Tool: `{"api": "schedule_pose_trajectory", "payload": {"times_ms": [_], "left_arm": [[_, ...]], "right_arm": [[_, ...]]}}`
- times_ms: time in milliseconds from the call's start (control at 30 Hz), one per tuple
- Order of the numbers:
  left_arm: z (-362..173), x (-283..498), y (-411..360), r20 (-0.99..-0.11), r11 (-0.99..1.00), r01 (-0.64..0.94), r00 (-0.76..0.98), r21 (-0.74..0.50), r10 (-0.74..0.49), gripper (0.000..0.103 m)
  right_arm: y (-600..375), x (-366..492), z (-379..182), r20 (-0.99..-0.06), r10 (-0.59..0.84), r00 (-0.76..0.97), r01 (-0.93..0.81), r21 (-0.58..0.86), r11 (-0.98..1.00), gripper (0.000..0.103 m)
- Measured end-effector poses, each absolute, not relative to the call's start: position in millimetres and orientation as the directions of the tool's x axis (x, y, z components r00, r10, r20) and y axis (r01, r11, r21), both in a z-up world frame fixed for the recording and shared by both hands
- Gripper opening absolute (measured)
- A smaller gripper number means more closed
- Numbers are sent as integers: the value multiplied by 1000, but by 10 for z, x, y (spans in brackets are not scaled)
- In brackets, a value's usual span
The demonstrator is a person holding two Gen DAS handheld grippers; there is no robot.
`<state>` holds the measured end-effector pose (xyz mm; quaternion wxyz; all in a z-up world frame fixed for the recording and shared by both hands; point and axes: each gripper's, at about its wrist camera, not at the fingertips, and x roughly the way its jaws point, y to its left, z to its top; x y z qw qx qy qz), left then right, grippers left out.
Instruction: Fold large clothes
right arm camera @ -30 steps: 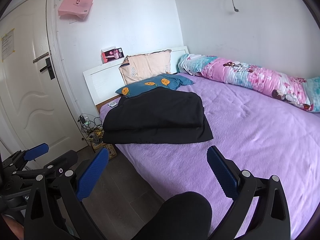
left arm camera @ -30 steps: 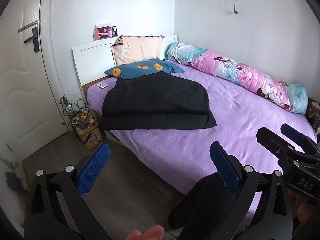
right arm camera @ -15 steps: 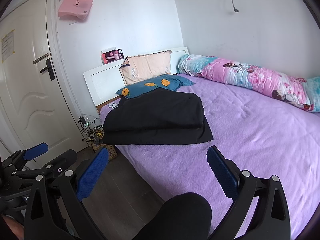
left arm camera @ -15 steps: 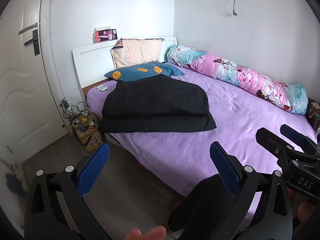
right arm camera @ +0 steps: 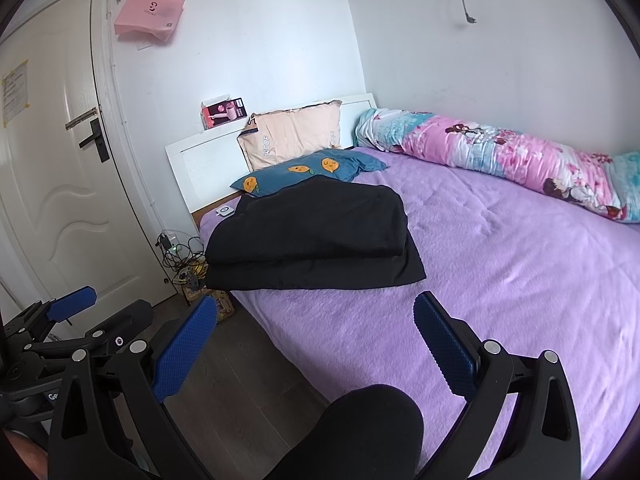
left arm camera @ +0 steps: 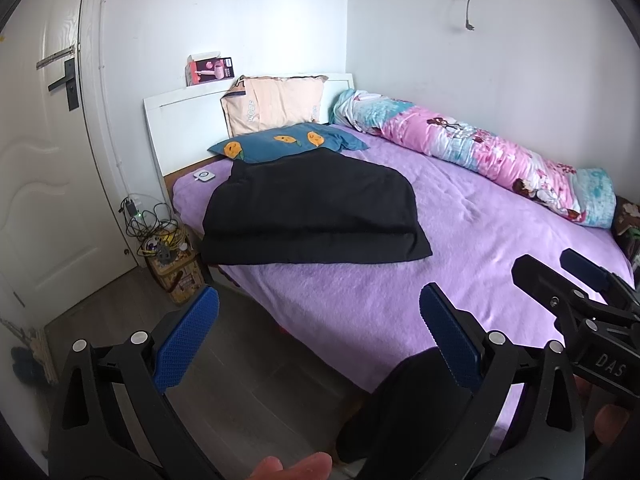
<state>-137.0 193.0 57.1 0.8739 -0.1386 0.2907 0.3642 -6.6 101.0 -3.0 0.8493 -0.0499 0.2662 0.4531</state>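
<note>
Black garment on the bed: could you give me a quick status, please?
Left gripper open, empty. Right gripper open, empty. Black garment folded on purple bed, below blue pillow. Nothing blocking.

The folded garment (left arm camera: pixel 312 208) is being carried on the bed (left arm camera: pixel 480 248) near its head, just before the flat pillow (left arm camera: pixel 280 146), while the rolled quilt (left arm camera: pixel 472 148) is being kept along the far wall.

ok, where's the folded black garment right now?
The folded black garment lies on the purple bedspread near the bed's door-side edge, its far end touching the blue pillow.
</note>
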Motion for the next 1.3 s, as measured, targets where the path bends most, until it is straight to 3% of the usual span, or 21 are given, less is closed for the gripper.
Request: {"api": "schedule_pose_trajectory", "payload": {"times_ms": [333,1300], "left_arm": [[511,-1372,1953,-616,718,-690,605,-90,504,97],[500,-1328,2024,-618,731,-679,607,-75,500,97]], "right_arm": [[1031,-99,-27,-490,743,457,-786,169,595,97],[1043,-109,-32,-487,741,462,-774,185,605,97]]}}
